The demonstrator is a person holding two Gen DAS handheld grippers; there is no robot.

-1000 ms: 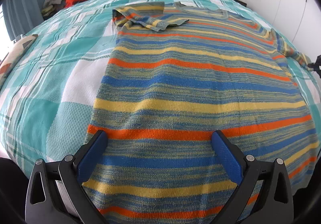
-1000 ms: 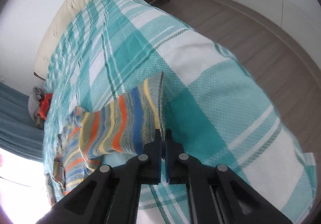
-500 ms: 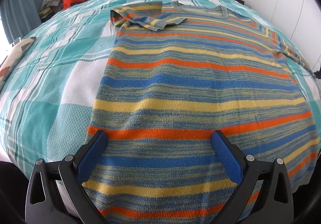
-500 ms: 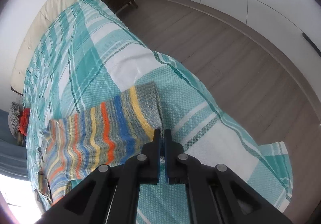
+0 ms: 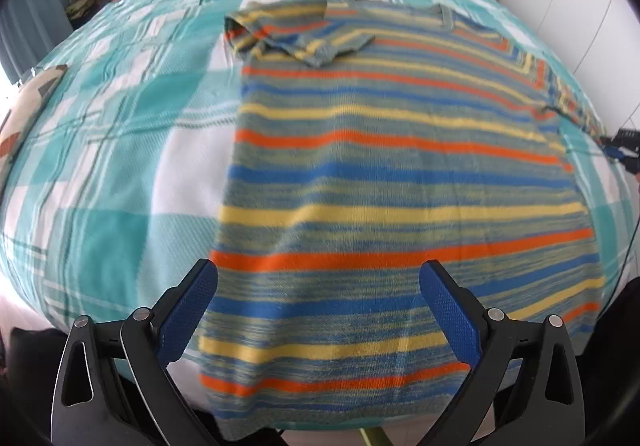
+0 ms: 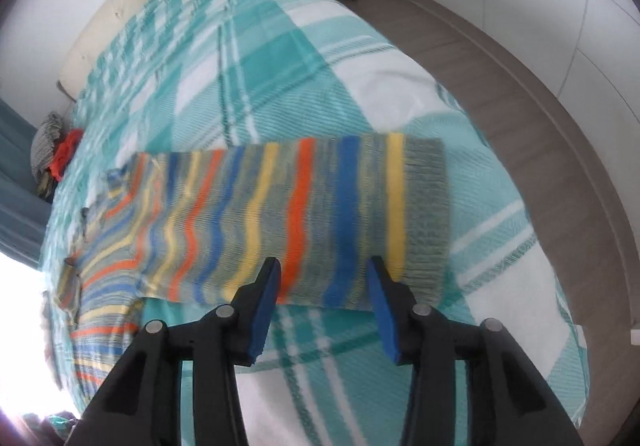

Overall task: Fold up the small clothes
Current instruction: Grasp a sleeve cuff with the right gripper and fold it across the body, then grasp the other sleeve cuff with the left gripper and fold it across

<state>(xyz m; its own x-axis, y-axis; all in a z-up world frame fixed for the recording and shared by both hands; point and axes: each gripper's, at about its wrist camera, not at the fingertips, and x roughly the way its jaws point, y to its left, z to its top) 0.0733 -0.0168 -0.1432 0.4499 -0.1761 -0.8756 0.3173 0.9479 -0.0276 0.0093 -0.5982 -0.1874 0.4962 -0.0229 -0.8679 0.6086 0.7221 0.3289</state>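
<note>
A striped knit sweater in blue, orange and yellow lies flat on the bed's teal-and-white plaid blanket, its hem at the near bed edge. One sleeve is folded across the chest; the other sleeve stretches out toward the bed's side edge above the wood floor. The left gripper hovers over the hem, fingers spread wide, holding nothing. The right gripper is opening, its fingers clear of the sleeve's cuff.

My left tongs gape wide above the striped sweater, which lies flat on the teal plaid bedspread ahead. Its far-left sleeve is folded across the chest.
</note>
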